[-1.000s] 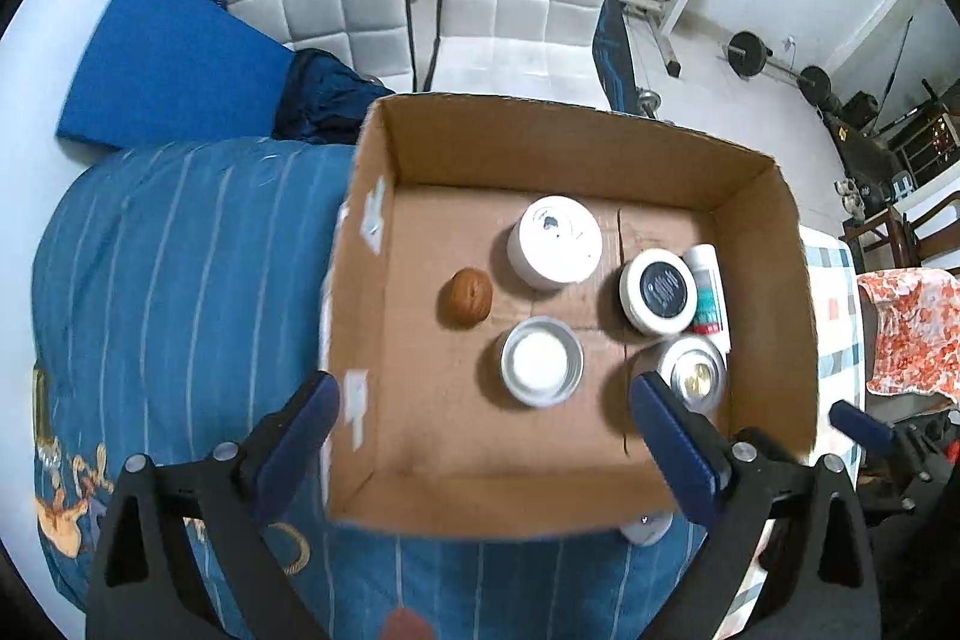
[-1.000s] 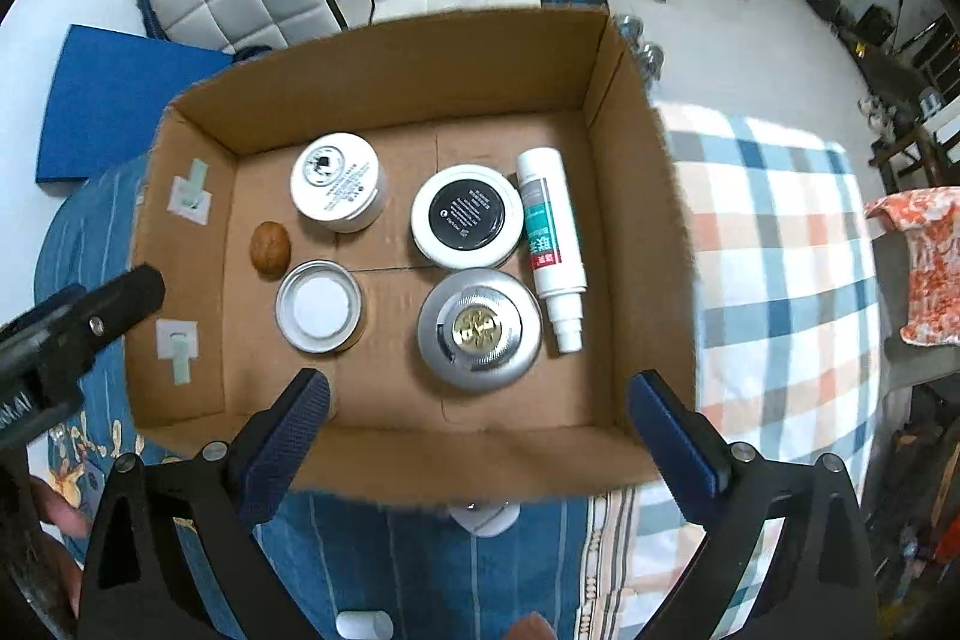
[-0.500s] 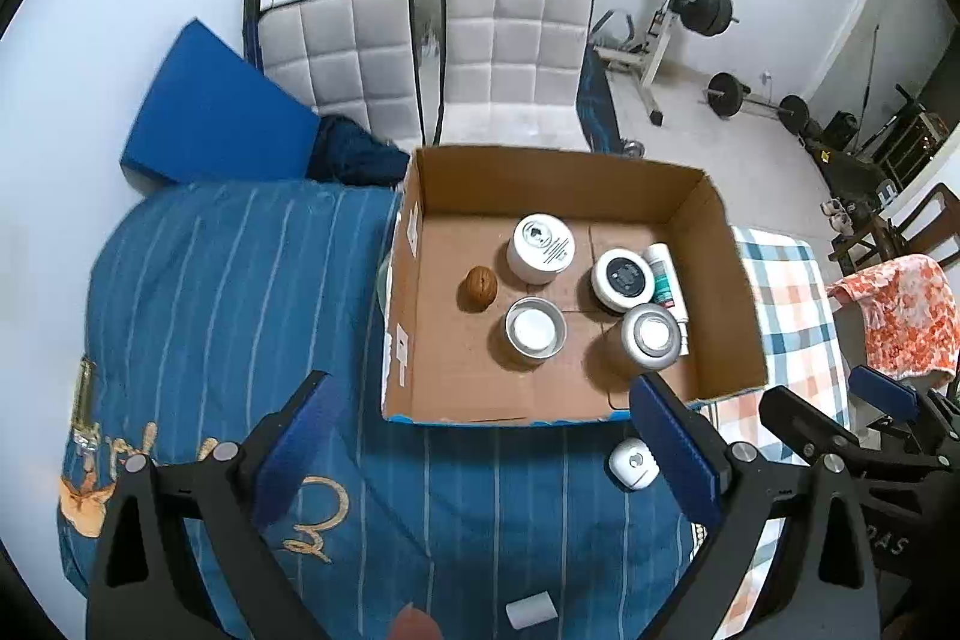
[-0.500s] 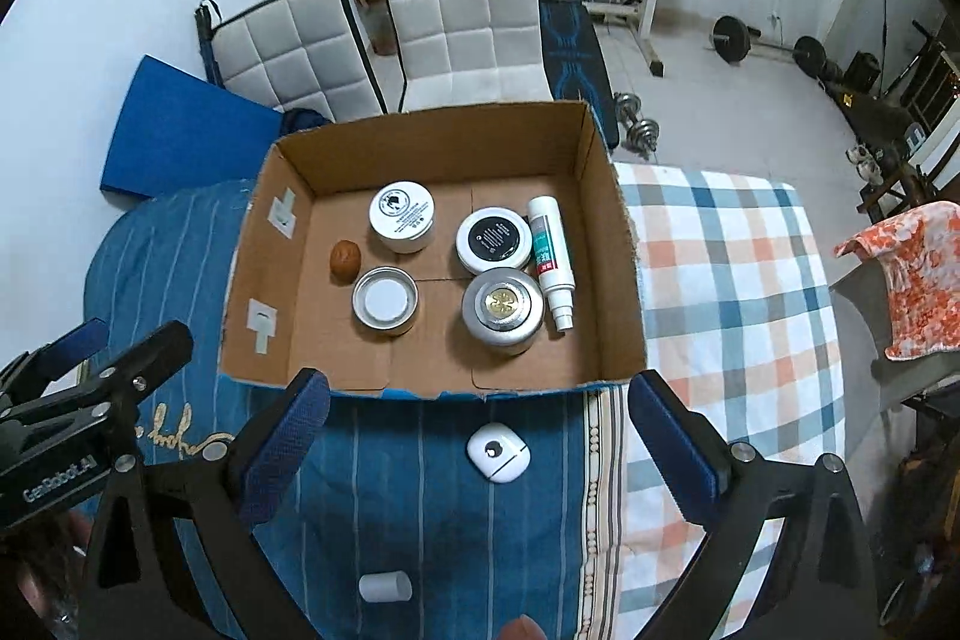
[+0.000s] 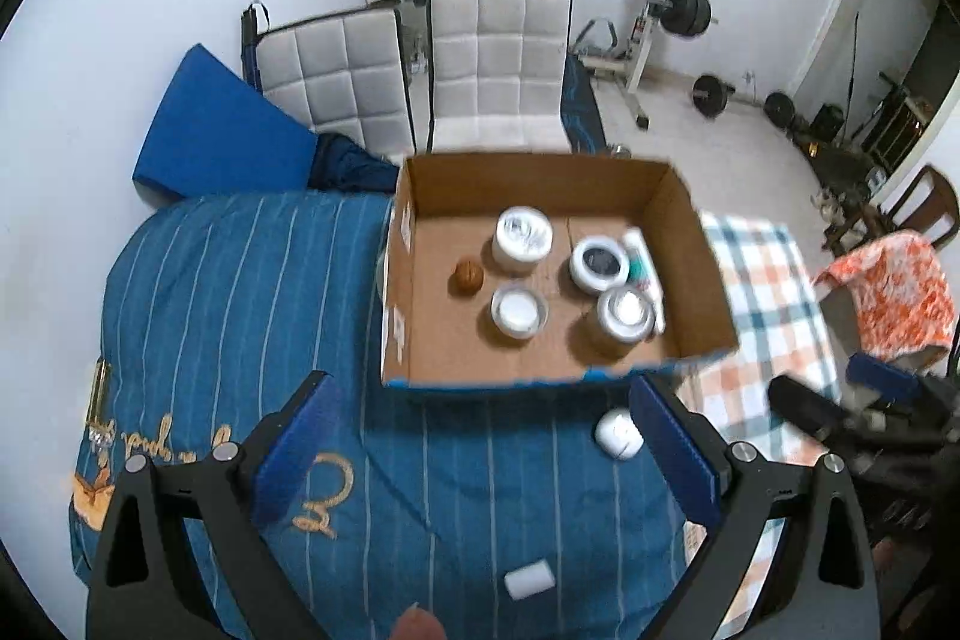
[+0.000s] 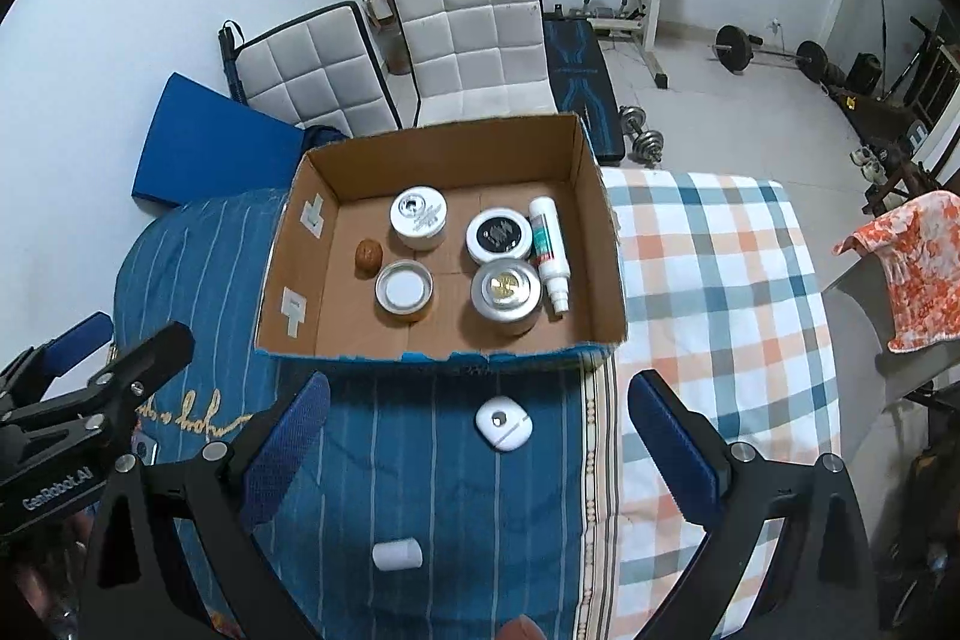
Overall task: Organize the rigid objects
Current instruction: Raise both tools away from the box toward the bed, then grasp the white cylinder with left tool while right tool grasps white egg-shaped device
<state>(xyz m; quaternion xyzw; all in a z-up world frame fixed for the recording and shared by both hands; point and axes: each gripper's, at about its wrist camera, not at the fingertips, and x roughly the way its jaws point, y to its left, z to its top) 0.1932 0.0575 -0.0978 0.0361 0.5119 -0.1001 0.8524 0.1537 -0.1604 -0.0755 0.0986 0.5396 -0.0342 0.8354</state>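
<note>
1. Both claws are spread wide and carry nothing: your left claw (image 5: 480,451) and right claw (image 6: 480,445) hover above the bed (image 6: 420,484), short of the cardboard box (image 6: 591,244).
2. Done, judging by the layout: six items sit in the box. White jar (image 6: 418,215) at back left, black-lidded jar (image 6: 499,235) to its right, silver tin (image 6: 509,292) in front of that one, open-looking tin with white centre (image 6: 404,291) at front left.
3. Also packed: brown walnut-like ball (image 6: 368,255) on the left side, apart from the jars; spray bottle (image 6: 549,250) lying flat along the right wall, just beside the black-lidded jar and the silver tin.
4. Left to do: two items are outside the box on the blue striped cover. White rounded case (image 6: 504,423) lies just in front of the box's near wall, between your right claw's fingers in the right wrist view.
5. Small white cylinder (image 6: 396,553) lies on its side nearer to you, well apart from the box.
6. A reddish-brown rounded thing (image 6: 521,628) shows at the bottom edge; you can't tell what it is.
7. Judgement: mostly done, roughly two pieces remain. Free floor space is at the box's left and front; the case looks like the closest next pick.
</note>
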